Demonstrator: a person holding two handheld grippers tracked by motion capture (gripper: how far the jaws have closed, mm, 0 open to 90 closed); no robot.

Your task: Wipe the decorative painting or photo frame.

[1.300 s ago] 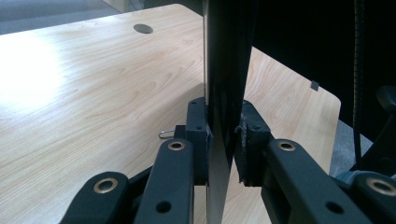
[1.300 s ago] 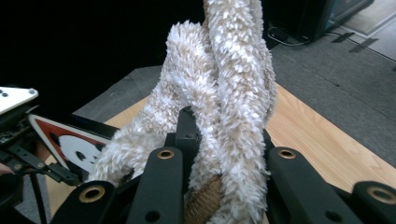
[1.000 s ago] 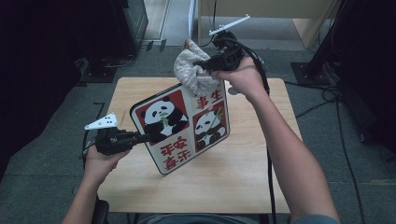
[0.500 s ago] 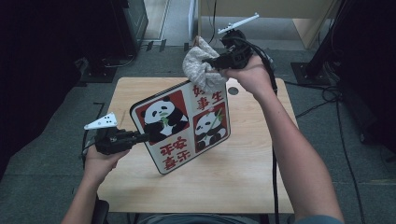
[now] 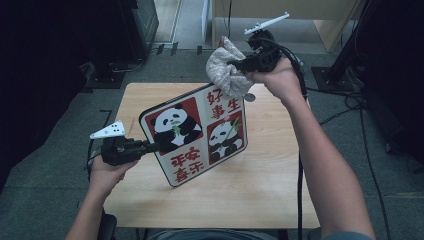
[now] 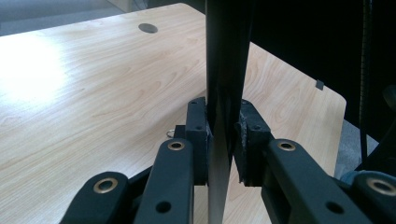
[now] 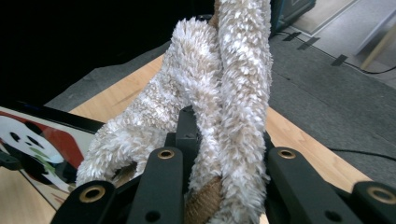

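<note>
Panda sign board [image 5: 197, 136], a flat panel printed with two pandas and red characters, stands tilted on its lower edge at the centre of the wooden desk [image 5: 270, 185]. At the lower left of the high view, the left hand-held gripper [image 5: 150, 147] is clamped on the board's left edge, holding it up. At the upper centre, the right hand-held gripper [image 5: 239, 64] is clamped on a fluffy white cloth [image 5: 226, 70], which hangs just above and touching the board's top right corner. The printed face lies down and to the left of the cloth, so the right hand is the nearer one for wiping.
</note>
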